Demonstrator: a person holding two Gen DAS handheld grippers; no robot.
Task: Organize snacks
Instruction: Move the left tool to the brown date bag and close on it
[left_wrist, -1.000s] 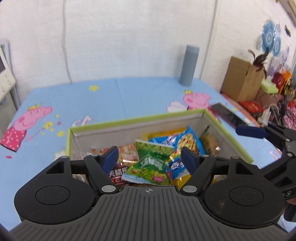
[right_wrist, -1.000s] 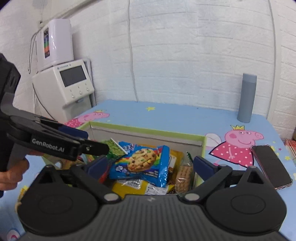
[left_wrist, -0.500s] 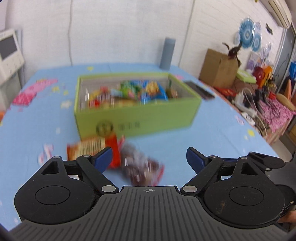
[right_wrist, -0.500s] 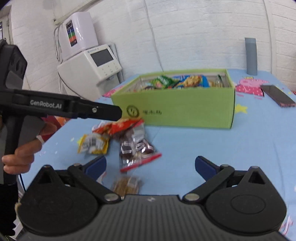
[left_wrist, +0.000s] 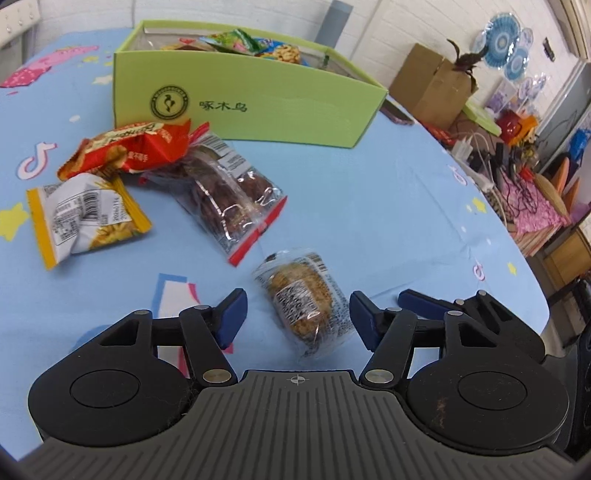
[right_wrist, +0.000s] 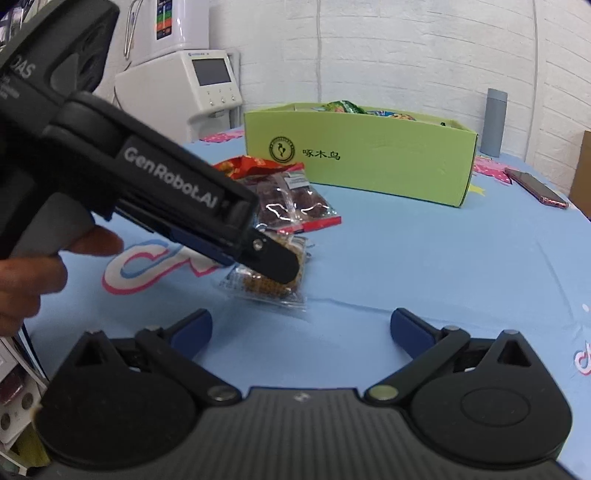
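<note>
Carefully: our left gripper (left_wrist: 295, 317), its fingers just closing half-open around the wrapped biscuit (left_wrist: 301, 299), may pinch only slippery film; right gripper (right_wrist: 301, 332) gapes empty.

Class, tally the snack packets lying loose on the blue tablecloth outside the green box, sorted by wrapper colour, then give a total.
Red packet: 1
Yellow and white packet: 1
Clear packet with a red edge: 1
Clear packet of a round brown biscuit: 1
Total: 4
</note>
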